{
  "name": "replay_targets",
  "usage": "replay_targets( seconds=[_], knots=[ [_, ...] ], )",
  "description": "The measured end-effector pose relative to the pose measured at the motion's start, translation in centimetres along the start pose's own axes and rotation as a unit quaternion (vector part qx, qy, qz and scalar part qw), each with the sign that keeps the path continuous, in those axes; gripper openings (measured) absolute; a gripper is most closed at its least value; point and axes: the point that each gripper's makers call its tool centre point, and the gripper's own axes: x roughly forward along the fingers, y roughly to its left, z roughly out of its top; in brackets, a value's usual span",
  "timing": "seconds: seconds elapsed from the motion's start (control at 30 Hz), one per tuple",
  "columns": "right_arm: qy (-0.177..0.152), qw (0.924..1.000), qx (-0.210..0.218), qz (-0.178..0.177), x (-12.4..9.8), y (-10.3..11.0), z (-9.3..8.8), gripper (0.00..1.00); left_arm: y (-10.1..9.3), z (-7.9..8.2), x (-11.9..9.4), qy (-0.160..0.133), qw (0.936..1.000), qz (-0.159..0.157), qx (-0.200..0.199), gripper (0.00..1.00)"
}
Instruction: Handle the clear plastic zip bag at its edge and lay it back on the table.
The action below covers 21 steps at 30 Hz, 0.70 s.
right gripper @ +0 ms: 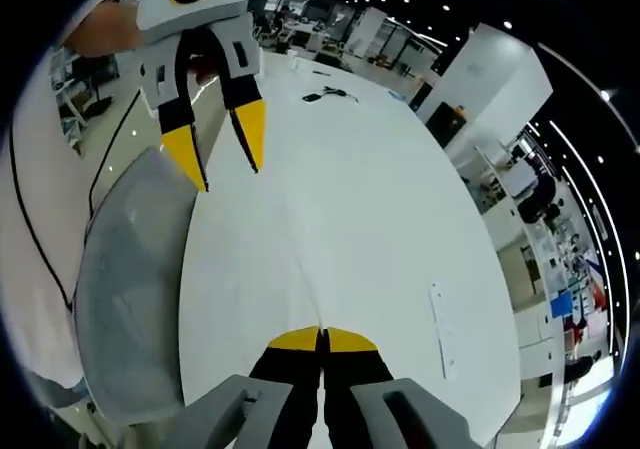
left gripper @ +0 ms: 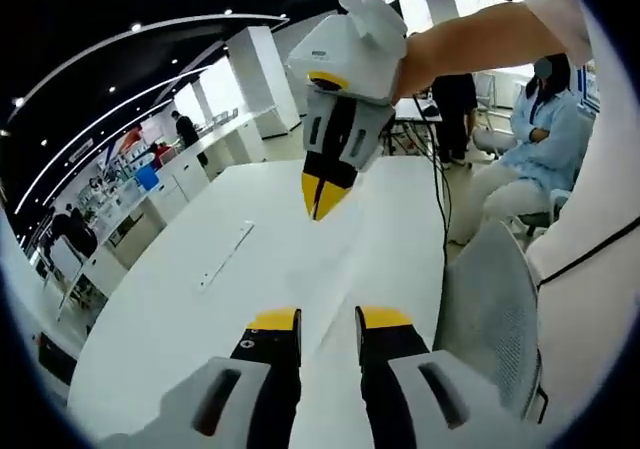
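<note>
The clear plastic zip bag is almost invisible over the white table; a faint crease runs away from my right gripper, whose yellow tips are pressed together on the bag's edge. In the left gripper view the right gripper hangs tips-down above the table, and a faint line of the bag slants down from it. My left gripper is open, with nothing visible between its jaws. It appears in the right gripper view as the left gripper, held above the table's near-left edge.
A white strip lies flat on the table, also seen as the strip. A grey mesh chair stands at the table's edge. A black cable lies at the far end. A seated person is beyond the table.
</note>
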Motion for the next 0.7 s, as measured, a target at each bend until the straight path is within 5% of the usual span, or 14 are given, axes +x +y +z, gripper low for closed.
replay_targets(
  seconds=[0.7],
  knots=[
    [0.017,0.9995,-0.01,-0.026,1.3,-3.5,-1.4,0.0,0.9,-3.4,-0.6,-0.008,0.9964,0.026,-0.08,0.3]
  ],
)
